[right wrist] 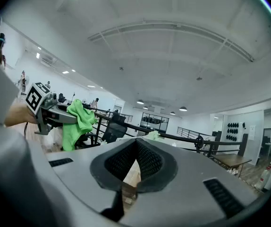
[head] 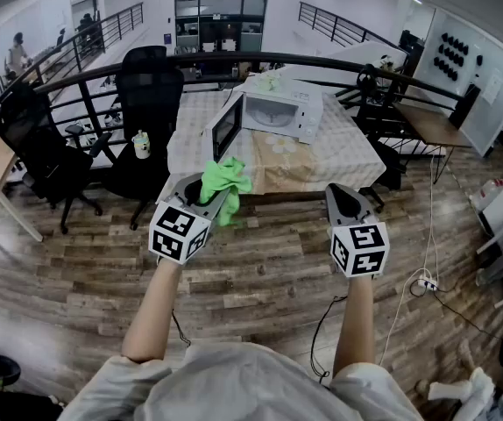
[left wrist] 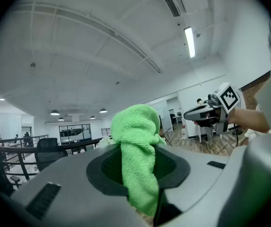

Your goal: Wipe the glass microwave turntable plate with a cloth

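Observation:
My left gripper [head: 211,191] is shut on a bright green cloth [head: 228,185], which bunches above the jaws and hangs down between them in the left gripper view [left wrist: 138,160]. My right gripper [head: 338,192] is shut with nothing in it; its pads meet at the tips [right wrist: 135,143]. Both are held in the air over the wooden floor, short of the table [head: 339,160]. On the table stands a white microwave [head: 282,112] with its door [head: 227,128] swung open. A pale round thing [head: 279,145] lies in front of it; I cannot tell whether it is the glass plate.
A black office chair [head: 149,95] with a small bottle [head: 142,145] on its seat stands left of the table, another chair [head: 32,139] further left. A black railing [head: 322,64] runs behind. A power strip and cables [head: 427,283] lie on the floor at right.

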